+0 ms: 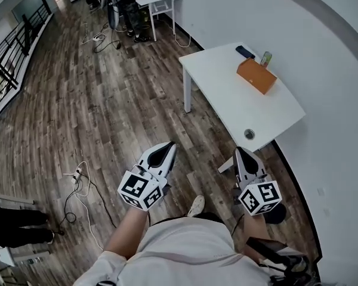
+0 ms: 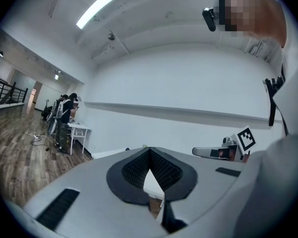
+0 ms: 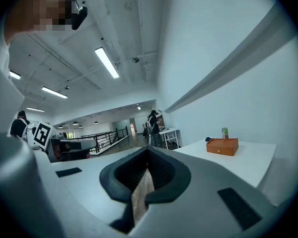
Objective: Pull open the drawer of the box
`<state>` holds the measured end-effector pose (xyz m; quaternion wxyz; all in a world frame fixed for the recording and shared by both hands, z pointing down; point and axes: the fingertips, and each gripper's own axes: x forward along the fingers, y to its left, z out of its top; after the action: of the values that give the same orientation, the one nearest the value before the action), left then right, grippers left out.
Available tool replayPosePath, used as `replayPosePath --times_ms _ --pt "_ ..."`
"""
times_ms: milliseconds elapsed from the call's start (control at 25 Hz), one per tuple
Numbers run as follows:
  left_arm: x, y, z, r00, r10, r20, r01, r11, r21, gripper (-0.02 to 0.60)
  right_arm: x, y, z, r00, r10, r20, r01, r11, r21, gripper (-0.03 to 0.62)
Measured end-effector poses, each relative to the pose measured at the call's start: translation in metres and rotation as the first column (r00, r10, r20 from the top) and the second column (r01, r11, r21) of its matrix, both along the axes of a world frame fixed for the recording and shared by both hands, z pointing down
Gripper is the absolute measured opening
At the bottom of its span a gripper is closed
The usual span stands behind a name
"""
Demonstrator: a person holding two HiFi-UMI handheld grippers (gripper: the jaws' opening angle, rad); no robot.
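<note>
Head view first: the person stood on the wood floor (image 1: 107, 100) with both tools held out low in front. The left gripper (image 1: 167, 147) was pressed together and empty, and so was the right gripper (image 1: 241, 153), the two of them side by side and well apart from the work. Ahead and to the right stood the white table (image 1: 227, 94) against the wall. The orange box (image 1: 256, 75) sat on its far part, near the wall side, with its drawer closed as far as could be seen. A green can (image 1: 266, 59) and a dark flat thing (image 1: 245, 52) lay just beyond it. Cables (image 1: 77, 180) trailed on the floor at the left.

Over to the left gripper view: the left gripper (image 2: 149, 151) had its dark pads meeting at the tip, nothing pinched, with only a sliver of table showing below them. The right gripper (image 2: 196, 151) floated level at the right, its marker cube (image 2: 246, 139) facing the camera. Far off at the left, people (image 2: 64, 114) stood by a small table (image 2: 79, 129).

Right gripper view: the right gripper (image 3: 148, 151) was also closed tip to tip and carried nothing. The box (image 3: 222, 146) rested on the table (image 3: 248, 157) off to the right, well clear of the jaws, a small knob showing on its front face. The can (image 3: 224, 132) stood just behind it.
</note>
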<state>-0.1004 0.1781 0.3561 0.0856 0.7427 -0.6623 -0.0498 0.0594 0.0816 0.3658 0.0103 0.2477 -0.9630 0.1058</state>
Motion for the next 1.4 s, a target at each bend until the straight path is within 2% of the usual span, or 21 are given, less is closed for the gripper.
replayPosePath --times_ms 160,360,640,840,1000,1160,1400 --pt "0.001 -0.051 -0.002 1.0 0.003 0.008 -0.003 1.0 -0.001 0.004 0.007 -0.053 -0.004 1.0 0.014 0.003 -0.014 1.0 0.013 0.002" --pt "0.001 -0.099 0.0 1.0 0.027 0.002 -0.027 1.0 -0.015 0.004 0.017 -0.097 0.004 0.998 0.062 0.012 -0.062 0.998 -0.014 0.002" --pt "0.002 -0.179 0.01 0.99 0.14 -0.003 -0.14 0.99 -0.006 0.005 0.036 -0.148 0.014 0.984 0.179 0.0 -0.179 0.984 0.003 0.002" --pt "-0.001 -0.249 0.012 0.961 0.276 -0.027 -0.276 0.961 0.005 0.004 0.042 -0.184 0.012 0.948 0.316 -0.026 -0.316 0.949 0.013 0.002" --pt "-0.027 -0.307 0.012 0.938 0.345 -0.035 -0.346 0.938 -0.009 0.004 0.018 -0.222 0.003 0.922 0.384 -0.046 -0.383 0.923 0.036 0.002" --pt "-0.062 -0.358 0.02 0.921 0.389 -0.027 -0.39 0.92 -0.035 0.005 -0.009 -0.255 -0.001 0.88 0.471 -0.061 -0.468 0.882 0.051 0.002" --pt "-0.093 -0.411 0.028 0.872 0.487 -0.044 -0.489 0.87 -0.063 0.005 -0.044 -0.279 0.001 0.819 0.565 -0.098 -0.565 0.825 0.03 0.002"
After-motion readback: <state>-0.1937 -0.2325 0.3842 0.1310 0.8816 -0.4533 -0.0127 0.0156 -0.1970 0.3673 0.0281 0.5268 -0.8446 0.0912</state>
